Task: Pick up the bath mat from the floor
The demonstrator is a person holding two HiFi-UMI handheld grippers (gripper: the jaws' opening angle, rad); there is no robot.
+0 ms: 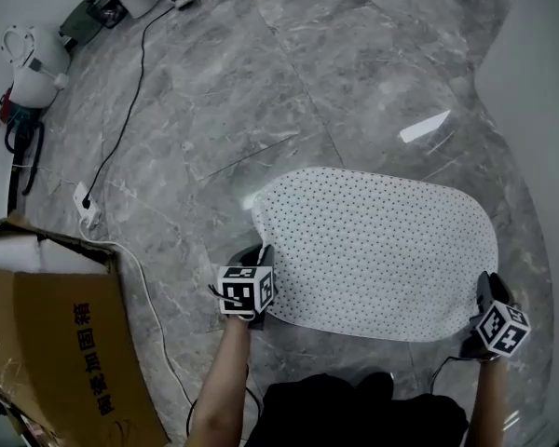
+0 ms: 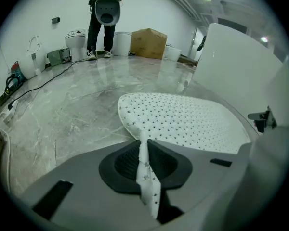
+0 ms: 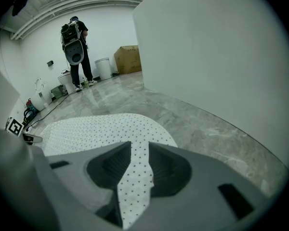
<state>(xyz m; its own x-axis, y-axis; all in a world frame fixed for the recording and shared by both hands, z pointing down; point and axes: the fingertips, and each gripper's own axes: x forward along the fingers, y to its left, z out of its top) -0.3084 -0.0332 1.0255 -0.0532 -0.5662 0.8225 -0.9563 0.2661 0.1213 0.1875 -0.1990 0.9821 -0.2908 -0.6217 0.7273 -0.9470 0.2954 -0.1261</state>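
Fingers (image 2: 123, 163) of left gripper (image 2: 143, 149) clamp one near corner of the bath mat (image 2: 183, 119); right gripper (image 3: 138, 151) fingers (image 3: 166, 170) pinch the other, mat spread over grey floor (image 2: 77, 114)

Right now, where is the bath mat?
Head view, centre-right: the mat is spread on the floor, its near corners pinched by the left gripper and the right gripper.

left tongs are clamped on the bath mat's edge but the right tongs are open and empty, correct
No: the right tongs are also clamped on the bath mat, as the right gripper view shows. The left tongs are as you said.
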